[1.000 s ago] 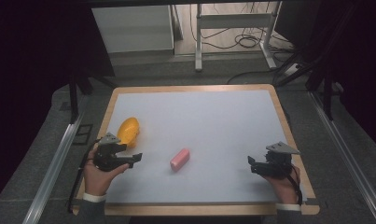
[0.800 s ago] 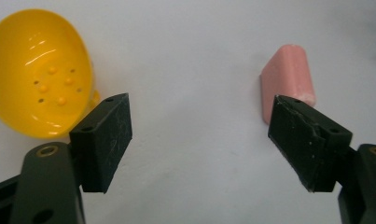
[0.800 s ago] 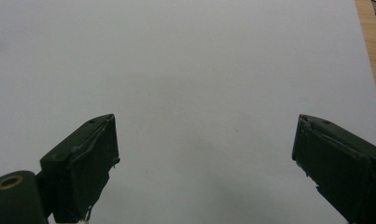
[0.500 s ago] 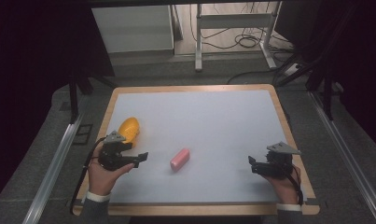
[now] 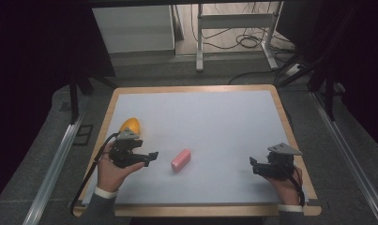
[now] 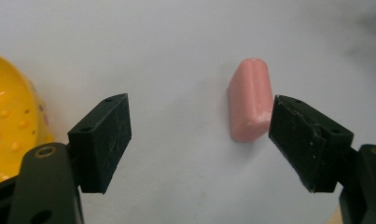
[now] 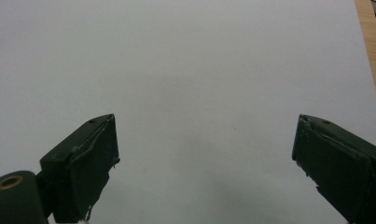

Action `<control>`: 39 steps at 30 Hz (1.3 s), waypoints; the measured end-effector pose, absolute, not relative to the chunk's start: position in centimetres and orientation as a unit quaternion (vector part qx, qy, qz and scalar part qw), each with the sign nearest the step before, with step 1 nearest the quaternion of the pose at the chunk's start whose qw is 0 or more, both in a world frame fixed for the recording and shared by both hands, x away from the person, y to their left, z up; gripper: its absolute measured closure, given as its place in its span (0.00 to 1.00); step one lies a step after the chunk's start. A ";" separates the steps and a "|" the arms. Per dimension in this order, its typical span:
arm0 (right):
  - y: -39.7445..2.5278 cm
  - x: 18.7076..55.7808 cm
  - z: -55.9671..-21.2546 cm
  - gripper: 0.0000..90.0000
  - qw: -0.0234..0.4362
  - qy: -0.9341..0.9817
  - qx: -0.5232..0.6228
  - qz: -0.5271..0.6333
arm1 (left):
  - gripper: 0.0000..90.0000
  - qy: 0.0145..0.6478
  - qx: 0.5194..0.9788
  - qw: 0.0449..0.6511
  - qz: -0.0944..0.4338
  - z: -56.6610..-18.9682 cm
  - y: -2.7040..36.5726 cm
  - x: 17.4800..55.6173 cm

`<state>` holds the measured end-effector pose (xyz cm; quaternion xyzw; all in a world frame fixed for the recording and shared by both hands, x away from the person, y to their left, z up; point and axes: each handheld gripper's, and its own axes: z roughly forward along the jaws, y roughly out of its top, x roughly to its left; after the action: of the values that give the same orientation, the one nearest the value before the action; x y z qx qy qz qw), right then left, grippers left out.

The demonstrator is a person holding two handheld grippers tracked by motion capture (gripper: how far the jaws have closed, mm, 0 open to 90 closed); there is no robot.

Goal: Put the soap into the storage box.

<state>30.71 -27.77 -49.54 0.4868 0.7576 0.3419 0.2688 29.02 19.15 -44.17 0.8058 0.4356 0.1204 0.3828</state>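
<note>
My left gripper sits over the near-left part of the white table, jaws spread wide and holding nothing. Just ahead of it and a little toward its right jaw lies a pink block — flat on the table, rounded at its far end, apart from both jaws. In the high view the same pink block rests just beyond the jaw tips, between my two grippers but much nearer the left one. Off the left jaw's outer side is a yellow bowl-like thing with small raised dots on its inner surface; in the high view it lies right behind my left hand, near the table's wooden edge.

My right gripper is held over the near-right part of the table, its jaws also wide apart and empty — bare white surface lies between them in the right gripper view, with a strip of the wooden edge at the upper right. My right hand grips it from behind.

I can read no label, brand or writing on the block, the yellow thing or the grippers.
</note>
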 end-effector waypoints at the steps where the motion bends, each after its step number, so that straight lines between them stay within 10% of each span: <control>1: -27.8 30.7 -49.5 0.07 0.269 0.758 0.487 0.342 | 0.24 0.434 0.807 0.381 0.121 -44.1 19.0 29.1; 39: -27.7 30.8 -49.8 0.07 0.267 0.761 0.486 0.336 | 0.26 0.374 0.854 0.349 0.098 -44.2 11.7 29.9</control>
<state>30.80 -27.72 -49.80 0.4860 0.7612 0.3362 0.2671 29.87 11.70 -44.23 0.8538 0.3737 0.0984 0.3489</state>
